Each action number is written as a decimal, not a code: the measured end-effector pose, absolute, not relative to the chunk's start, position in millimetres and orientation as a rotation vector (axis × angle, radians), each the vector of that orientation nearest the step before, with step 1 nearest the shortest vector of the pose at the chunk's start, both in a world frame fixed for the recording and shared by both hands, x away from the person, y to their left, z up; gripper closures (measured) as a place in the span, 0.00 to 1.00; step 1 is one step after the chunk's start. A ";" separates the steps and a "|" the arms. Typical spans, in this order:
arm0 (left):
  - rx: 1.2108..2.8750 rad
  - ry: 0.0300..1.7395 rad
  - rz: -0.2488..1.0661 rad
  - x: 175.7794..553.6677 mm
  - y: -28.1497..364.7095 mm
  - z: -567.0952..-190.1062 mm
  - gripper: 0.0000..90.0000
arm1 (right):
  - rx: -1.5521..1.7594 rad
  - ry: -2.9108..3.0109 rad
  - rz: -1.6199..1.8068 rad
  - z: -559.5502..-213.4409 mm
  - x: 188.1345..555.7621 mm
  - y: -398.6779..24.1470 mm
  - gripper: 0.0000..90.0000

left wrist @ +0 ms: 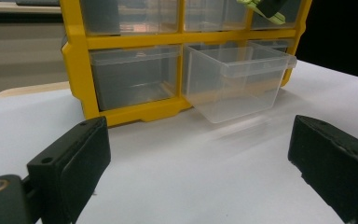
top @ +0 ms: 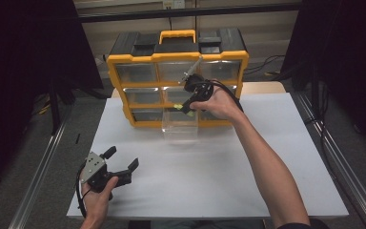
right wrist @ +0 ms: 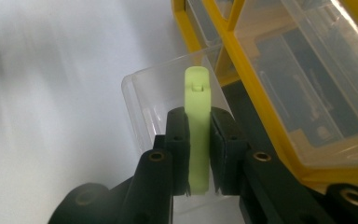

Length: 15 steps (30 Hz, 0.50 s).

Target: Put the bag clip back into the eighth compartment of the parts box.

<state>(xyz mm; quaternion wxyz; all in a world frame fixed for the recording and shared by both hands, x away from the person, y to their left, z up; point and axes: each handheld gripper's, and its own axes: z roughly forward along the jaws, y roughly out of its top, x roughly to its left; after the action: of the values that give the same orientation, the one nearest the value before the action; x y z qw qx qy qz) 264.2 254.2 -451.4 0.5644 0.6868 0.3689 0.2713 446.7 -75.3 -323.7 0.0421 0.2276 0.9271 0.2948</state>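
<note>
Pale-green plastic stick (right wrist: 198, 126), perhaps a marker, clamped in the right gripper (right wrist: 198, 140) above the pulled-out clear drawer (right wrist: 168, 93) of the yellow organiser (top: 177, 57). Next: lowering, then releasing inside. Left gripper (top: 121, 160) open, empty, over the desk (top: 209, 176).

Organiser cabinet (top: 176, 52): yellow frame, black top, yellow carry handle, three rows of clear drawers; stands upright at the far side of the white surface (top: 209, 181).

Drawer (top: 180, 128): clear plastic, open-topped, lipped front; pulled out of the bottom row's middle slot, resting on the surface just before the cabinet.

Pale green bar (right wrist: 197, 130): slim, rounded end, small notch near tip; clamped between the right tool's (right wrist: 198, 140) jaws, poised above the drawer.
</note>
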 end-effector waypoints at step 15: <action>1.620 0.866 0.644 264.1 255.2 -450.8 0.06 | 0.727 2.912 0.720 -333.8 454.4 -58.3 0.88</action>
<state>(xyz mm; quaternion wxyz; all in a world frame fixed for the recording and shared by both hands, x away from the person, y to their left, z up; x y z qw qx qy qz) 264.1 255.2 -450.8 0.5628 0.6879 0.3678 0.2735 454.4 -58.3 -333.8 0.0273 0.2355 0.9431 0.2332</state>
